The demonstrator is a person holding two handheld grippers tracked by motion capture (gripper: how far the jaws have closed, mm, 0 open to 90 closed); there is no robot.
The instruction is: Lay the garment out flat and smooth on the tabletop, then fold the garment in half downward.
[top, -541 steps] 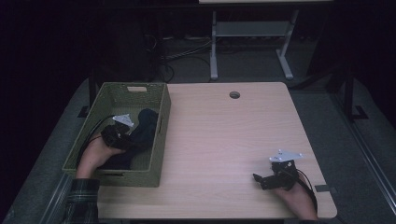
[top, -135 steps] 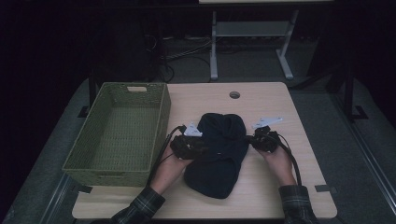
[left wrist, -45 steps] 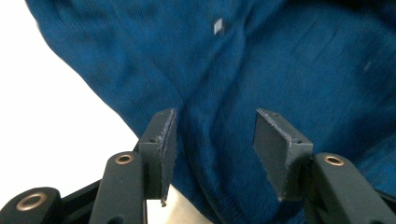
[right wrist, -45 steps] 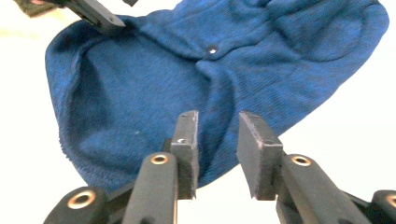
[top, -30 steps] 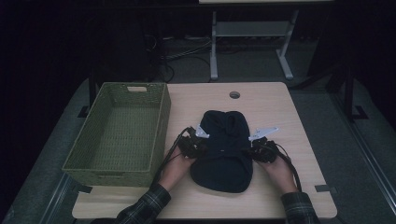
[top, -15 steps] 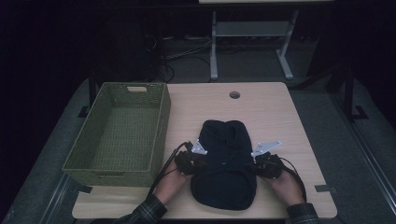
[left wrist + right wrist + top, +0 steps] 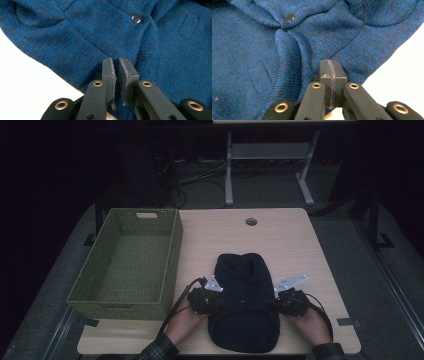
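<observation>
A dark blue knit garment (image 7: 245, 305) with a snap button lies spread flat on the wooden table (image 7: 290, 240), near its front edge. My left gripper (image 7: 217, 301) sits at the garment's left edge. In the left gripper view its jaws (image 7: 116, 62) have just been opening and stand a narrow slit apart over the knit (image 7: 100, 30), with nothing seen pinched between them. At the garment's right edge is my right gripper (image 7: 275, 304). Its pads (image 7: 332, 63) are pressed together, and a fold of the cloth (image 7: 294, 50) runs up to them.
A green woven basket (image 7: 172, 250) stands empty on the left side of the table, close to my left hand. A round cable hole (image 7: 251, 221) is at the back. The table's front edge lies just below the garment's hem.
Both hands have drawn the garment toward the front edge of the table, so it now lies longer and flatter. Over the last half second they have hardly moved.
</observation>
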